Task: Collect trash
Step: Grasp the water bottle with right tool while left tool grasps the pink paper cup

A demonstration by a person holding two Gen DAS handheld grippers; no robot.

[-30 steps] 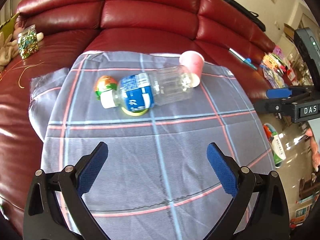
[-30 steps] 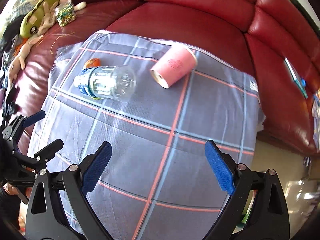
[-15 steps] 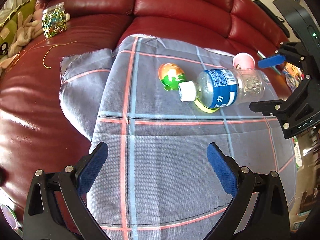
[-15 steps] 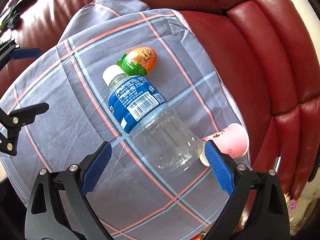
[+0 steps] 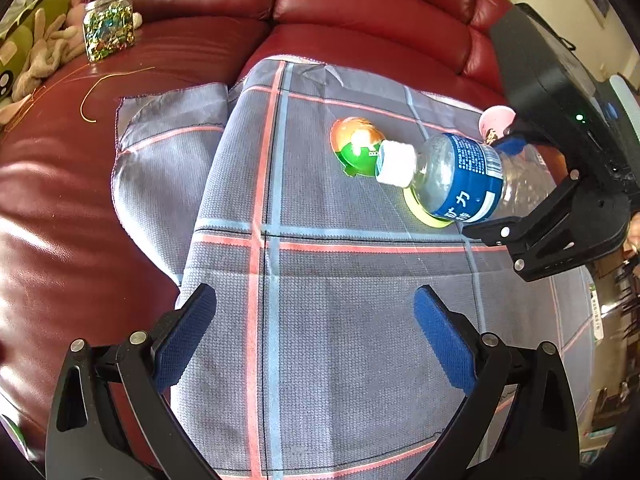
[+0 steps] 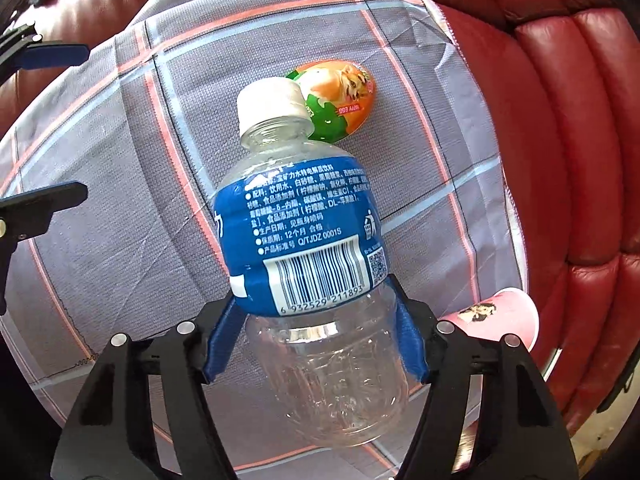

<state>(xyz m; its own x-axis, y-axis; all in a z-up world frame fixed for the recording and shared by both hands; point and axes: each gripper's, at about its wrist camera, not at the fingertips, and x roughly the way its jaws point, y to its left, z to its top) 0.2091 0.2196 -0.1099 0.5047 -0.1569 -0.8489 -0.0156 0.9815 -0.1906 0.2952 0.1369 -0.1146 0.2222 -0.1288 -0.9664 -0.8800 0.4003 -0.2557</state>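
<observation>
Right gripper jaws just closing, blue pads pinching clear plastic bottle with blue label, white cap at 12 o'clock. Orange-green egg-shaped toy by cap. Pink paper cup at 3 o'clock on grey checked cloth. Left gripper spread wide, holding nothing.

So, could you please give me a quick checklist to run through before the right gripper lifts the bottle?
1. Right gripper around the bottle: ok. Its jaws have just been closing, and the blue pads sit on both sides of the clear body below the label.
2. Grip firm enough to lift: cannot tell.
3. Cap on: ok, the white cap is in place.
4. Bottle free of neighbours: not ok. The egg toy lies right by the neck and a yellow lid lies under the bottle.
5. Pink cup clear of the right finger: cannot tell, it is very close.
6. Left gripper out of the way: ok, open over bare cloth.
</observation>
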